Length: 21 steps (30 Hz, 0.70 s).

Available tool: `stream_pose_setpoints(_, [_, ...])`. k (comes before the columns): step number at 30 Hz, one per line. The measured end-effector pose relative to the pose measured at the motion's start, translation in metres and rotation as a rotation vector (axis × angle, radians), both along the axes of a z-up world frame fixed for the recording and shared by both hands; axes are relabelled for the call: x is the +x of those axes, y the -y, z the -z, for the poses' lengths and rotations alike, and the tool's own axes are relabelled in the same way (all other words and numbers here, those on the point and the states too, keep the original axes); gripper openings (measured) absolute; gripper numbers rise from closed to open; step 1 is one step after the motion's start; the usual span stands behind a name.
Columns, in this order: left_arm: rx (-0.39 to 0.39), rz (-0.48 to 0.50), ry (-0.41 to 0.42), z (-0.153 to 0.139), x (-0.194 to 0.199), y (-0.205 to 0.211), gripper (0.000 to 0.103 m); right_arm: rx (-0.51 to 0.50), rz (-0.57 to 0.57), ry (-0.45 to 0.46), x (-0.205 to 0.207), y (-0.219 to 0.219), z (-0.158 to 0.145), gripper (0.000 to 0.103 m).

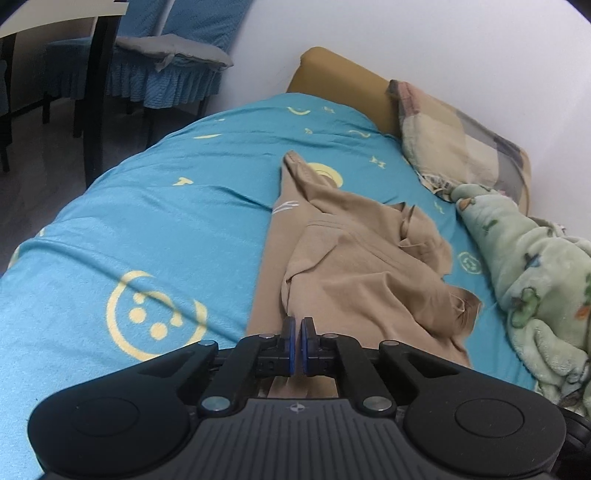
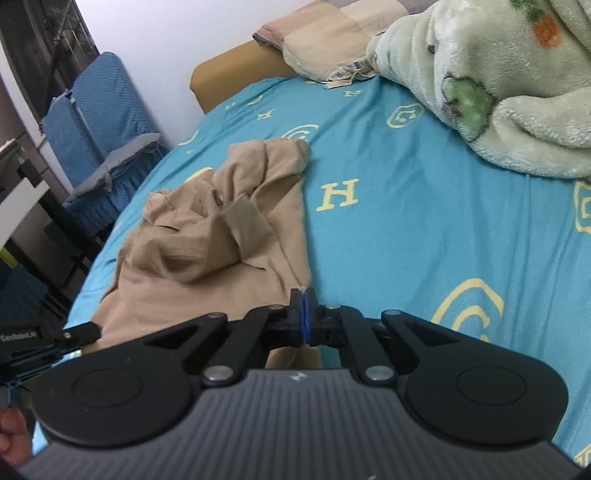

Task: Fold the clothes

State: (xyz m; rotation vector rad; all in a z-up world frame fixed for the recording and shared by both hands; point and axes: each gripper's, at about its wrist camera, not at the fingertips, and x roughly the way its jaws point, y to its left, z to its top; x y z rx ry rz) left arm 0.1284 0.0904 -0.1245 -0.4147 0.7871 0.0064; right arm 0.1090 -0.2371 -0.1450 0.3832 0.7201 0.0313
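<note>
Quick count: one crumpled tan cotton garment, one teal bed sheet with yellow symbols, one fluffy pale-green printed blanket, one patchwork beige pillow, two blue-covered chairs, one white-topped desk.

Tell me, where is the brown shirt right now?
The brown shirt lies crumpled on the blue bedsheet, just ahead of both grippers in both views. The fluffy green blanket is on its right, toward the wall.
</note>
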Motion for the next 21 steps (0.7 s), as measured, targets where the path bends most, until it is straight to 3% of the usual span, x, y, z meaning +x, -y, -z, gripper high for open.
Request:
stream_pose_setpoints(5, [-0.024, 0.0, -0.02, 0.004, 0.002, -0.003, 0.006, 0.08, 0.068, -0.005, 0.0, 0.017, 0.003, 0.004])
stream_pose_setpoints(11, [-0.045, -0.012, -0.039, 0.007, 0.007, -0.006, 0.032, 0.173, 0.036, 0.027, 0.003, 0.017, -0.003, 0.008])
stream_pose_setpoints(21, [-0.019, -0.003, 0.009, 0.003, 0.031, -0.005, 0.042, 0.125, -0.042, 0.029, 0.02, 0.007, 0.002, 0.009])
